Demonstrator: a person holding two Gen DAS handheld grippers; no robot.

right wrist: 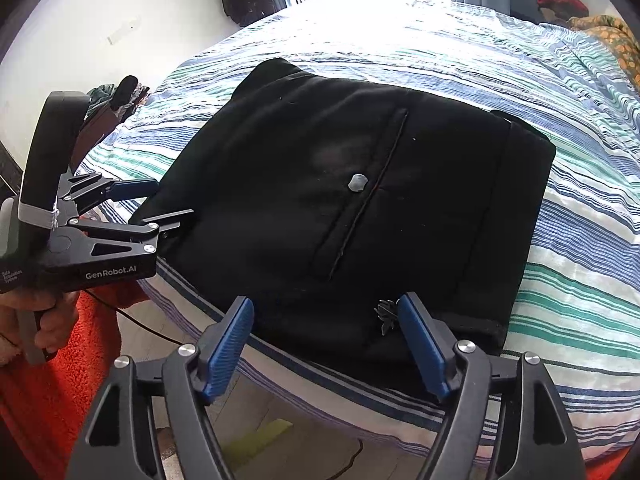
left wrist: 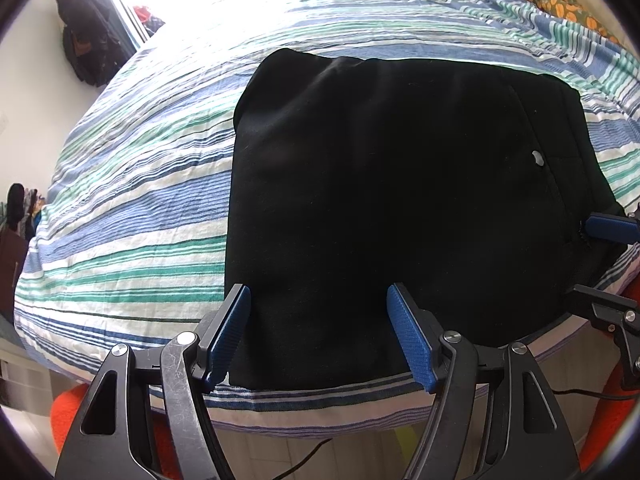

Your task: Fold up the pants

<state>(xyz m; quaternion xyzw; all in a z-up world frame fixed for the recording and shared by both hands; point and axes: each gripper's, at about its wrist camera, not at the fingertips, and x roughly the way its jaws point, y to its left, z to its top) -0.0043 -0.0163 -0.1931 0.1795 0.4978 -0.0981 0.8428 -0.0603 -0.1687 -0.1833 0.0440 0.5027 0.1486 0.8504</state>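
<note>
We have the black pants (right wrist: pixel 340 208) lying as a compact folded rectangle on the striped bed (right wrist: pixel 580 240), close to its near edge, so we judge the folding nearly or fully done. Our left gripper (left wrist: pixel 318 332) and right gripper (right wrist: pixel 326 344) both hover at that near edge with fingers spread wide, holding nothing. If another fold is wanted, we must close on the near corners and carry them across; otherwise we only smooth and withdraw.
</note>
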